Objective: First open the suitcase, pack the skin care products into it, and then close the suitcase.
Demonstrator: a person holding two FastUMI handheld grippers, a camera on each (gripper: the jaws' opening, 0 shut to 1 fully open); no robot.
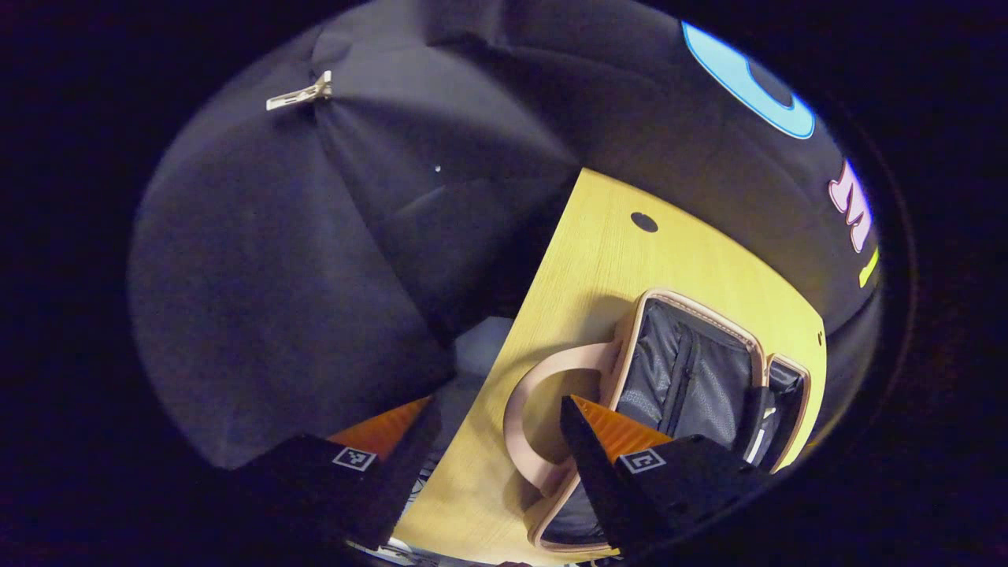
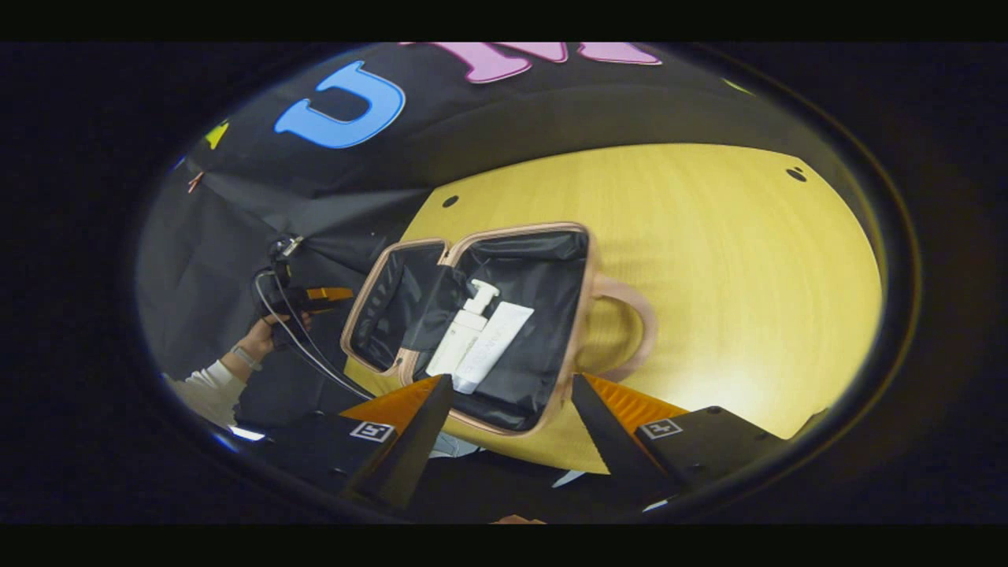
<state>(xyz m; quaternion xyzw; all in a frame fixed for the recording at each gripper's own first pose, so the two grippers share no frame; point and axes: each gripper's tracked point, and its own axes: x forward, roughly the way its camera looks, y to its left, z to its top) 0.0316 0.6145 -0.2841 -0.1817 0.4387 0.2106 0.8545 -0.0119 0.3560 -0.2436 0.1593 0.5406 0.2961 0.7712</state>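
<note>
Left gripper view: left hand-held gripper (image 1: pixel 496 449) at the bottom, fingers spread wide apart, clamped on nothing. Between and beyond the fingers, a yellow wooden bench (image 1: pixel 598 260) running up and to the right against black cloth wall. On the bench, a pink-trimmed suitcase (image 1: pixel 685 370) lying open, dark lining with a zipped pocket showing. Curved pink handle (image 1: pixel 528 417) of the suitcase just ahead of the right finger, apart from it as far as can be told. Small dark hole (image 1: pixel 644 222) in the bench top beyond the suitcase. A pale clip (image 1: pixel 299 93) pinching the cloth wall at upper left.

Right gripper view: right hand-held gripper (image 2: pixel 512 425) at the bottom, fingers wide apart, holding nothing, hovering at the near edge of the suitcase (image 2: pixel 543 268). Suitcase open flat on the bench (image 2: pixel 748 260), both halves lined in black, handle (image 2: pixel 630 315) pointing to the right. Inside the larger half, a white pump bottle (image 2: pixel 465 331) and a white tube (image 2: pixel 496 342) lying side by side, touching or nearly so, tilted the same way. Smaller half seen at left, its contents hard to make out. Off the bench's left edge, the left hand-held gripper (image 2: pixel 319 295) held in a person's hand (image 2: pixel 264 331), cable trailing down from it, pale sleeve (image 2: pixel 205 390) at the wrist; whether those fingers are apart cannot be told from here.
</note>
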